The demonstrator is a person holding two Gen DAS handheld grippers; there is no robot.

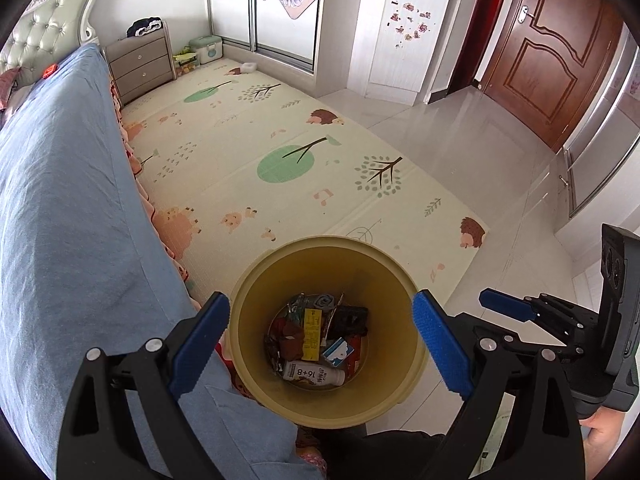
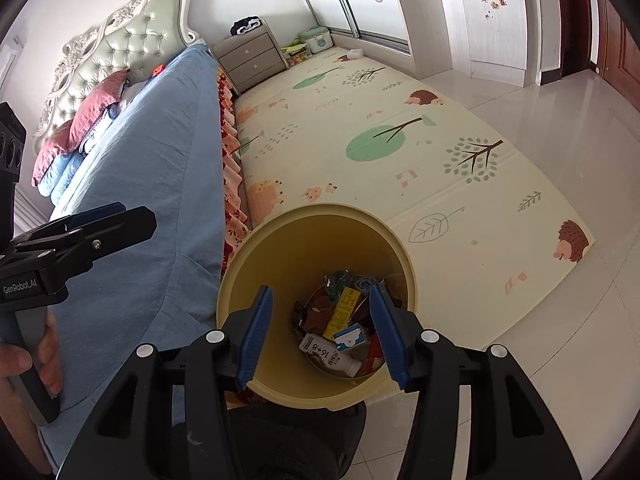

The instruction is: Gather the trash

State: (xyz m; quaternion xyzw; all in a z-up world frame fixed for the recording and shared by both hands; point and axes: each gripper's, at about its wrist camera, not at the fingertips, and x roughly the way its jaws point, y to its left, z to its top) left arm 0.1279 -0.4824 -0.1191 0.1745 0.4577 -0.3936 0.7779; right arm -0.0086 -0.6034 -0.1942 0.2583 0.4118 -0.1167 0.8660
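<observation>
Hovering over the bin (image 1: 400,396), nothing in hand.
Both my grippers, left (image 1: 320,344) and right (image 2: 322,336), hang above the trash (image 1: 316,340), jaws open and empty.

The left gripper (image 1: 322,342) hangs over a yellow bin (image 1: 256,304), fingers spread wide with nothing between them. In the bin lie a white bottle (image 1: 314,375) marked 16+8, a yellow carton (image 1: 312,334), a small blue-and-white box (image 1: 337,349) and dark wrappers. The bin stands at the edge of a play mat (image 1: 248,148), just beside the bed (image 1: 68,216). The right gripper (image 1: 506,307) shows at the right edge, its state unclear
</observation>
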